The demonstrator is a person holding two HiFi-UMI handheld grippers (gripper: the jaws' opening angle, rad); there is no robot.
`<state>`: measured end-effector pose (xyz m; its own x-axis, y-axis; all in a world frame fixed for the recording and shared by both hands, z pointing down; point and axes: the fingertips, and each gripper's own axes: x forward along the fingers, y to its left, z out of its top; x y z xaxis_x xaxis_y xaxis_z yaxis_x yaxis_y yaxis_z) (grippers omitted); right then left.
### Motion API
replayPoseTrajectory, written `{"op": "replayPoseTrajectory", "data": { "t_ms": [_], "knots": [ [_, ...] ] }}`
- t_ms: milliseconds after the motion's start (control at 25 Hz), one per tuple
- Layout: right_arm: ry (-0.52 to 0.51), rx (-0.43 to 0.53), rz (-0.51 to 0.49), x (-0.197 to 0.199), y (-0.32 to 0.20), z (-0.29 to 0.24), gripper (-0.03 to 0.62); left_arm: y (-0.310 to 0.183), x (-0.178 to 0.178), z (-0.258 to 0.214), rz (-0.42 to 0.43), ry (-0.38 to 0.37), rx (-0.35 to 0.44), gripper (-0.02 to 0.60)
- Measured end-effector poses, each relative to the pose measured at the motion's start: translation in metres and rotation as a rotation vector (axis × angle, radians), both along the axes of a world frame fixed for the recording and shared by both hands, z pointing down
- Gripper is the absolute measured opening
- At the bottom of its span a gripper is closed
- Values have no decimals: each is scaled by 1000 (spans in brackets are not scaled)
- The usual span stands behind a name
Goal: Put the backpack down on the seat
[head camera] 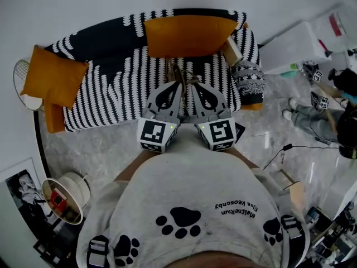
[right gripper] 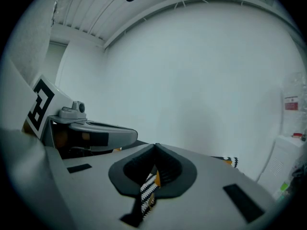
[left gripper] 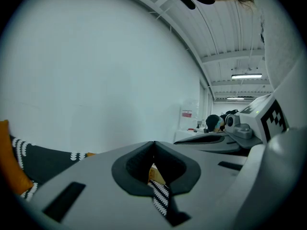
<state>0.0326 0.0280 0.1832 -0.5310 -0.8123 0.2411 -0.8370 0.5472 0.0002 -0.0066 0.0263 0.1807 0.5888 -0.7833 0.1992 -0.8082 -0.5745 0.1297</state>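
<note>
A sofa under a black-and-white patterned cover [head camera: 122, 94] fills the upper part of the head view. My left gripper [head camera: 177, 84] and right gripper [head camera: 195, 85] hang side by side over its front edge, pointing at the seat. Both are shut, tips meeting, with nothing visibly pinched in the left gripper view [left gripper: 153, 143] or the right gripper view [right gripper: 155, 146]. Thin brown straps [head camera: 179, 71] lie on the seat just past the fingertips; I cannot tell whether they touch. A speckled grey-black bundle [head camera: 248, 77] sits at the sofa's right end; I cannot tell if it is the backpack.
One orange cushion [head camera: 187, 35] leans on the backrest and another [head camera: 53, 77] on the left arm. A white cabinet [head camera: 295, 46] stands at the right, with a person [head camera: 312, 116] sitting on the floor beside it. A round white fan [head camera: 67, 197] stands lower left, and a cable [head camera: 279, 152] crosses the floor.
</note>
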Motion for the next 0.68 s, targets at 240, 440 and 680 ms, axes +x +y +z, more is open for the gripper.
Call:
{"op": "replayPoseTrajectory", "data": {
  "t_ms": [240,440,680],
  "knots": [
    [-10,9,-5,0,1,0,32,2,2,-1,3,-2,1,20],
    [-10,8,-10,0,1,2,32,4,4,-1,12,-10,5,20],
    [-7,21,-6,-3,-1,2,32,1,1,-1,12,-10,21,20]
  ]
}}
